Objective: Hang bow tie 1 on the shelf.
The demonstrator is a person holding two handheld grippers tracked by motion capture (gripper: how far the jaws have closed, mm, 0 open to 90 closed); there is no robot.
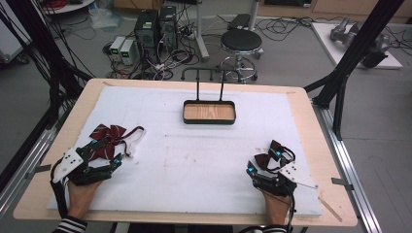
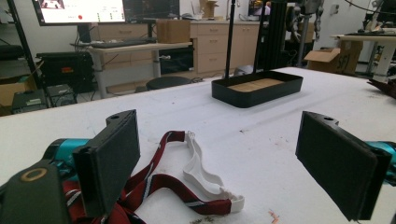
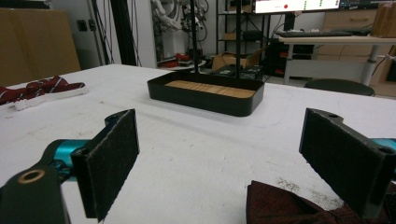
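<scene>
A red striped bow tie (image 1: 109,135) with a white strap lies at the left of the white mat (image 1: 194,160). My left gripper (image 1: 107,153) stands open right over its near edge. In the left gripper view the open gripper (image 2: 219,163) has the tie's strap and white clasp (image 2: 205,173) lying on the mat below its jaws, untouched by the pads. A dark red bow tie (image 1: 268,158) lies at the right, with my right gripper (image 1: 265,162) open beside it. In the right gripper view that tie (image 3: 285,205) lies low by the right jaw of the open gripper (image 3: 219,163). The striped tie (image 3: 42,88) shows far left.
A black tray (image 1: 209,119) with a wooden floor sits at the mat's back centre, seen too as tray (image 2: 257,89) and tray (image 3: 205,95). A black hook stand (image 1: 210,74) rises behind it. A stool (image 1: 240,41) and computers stand on the floor beyond the table.
</scene>
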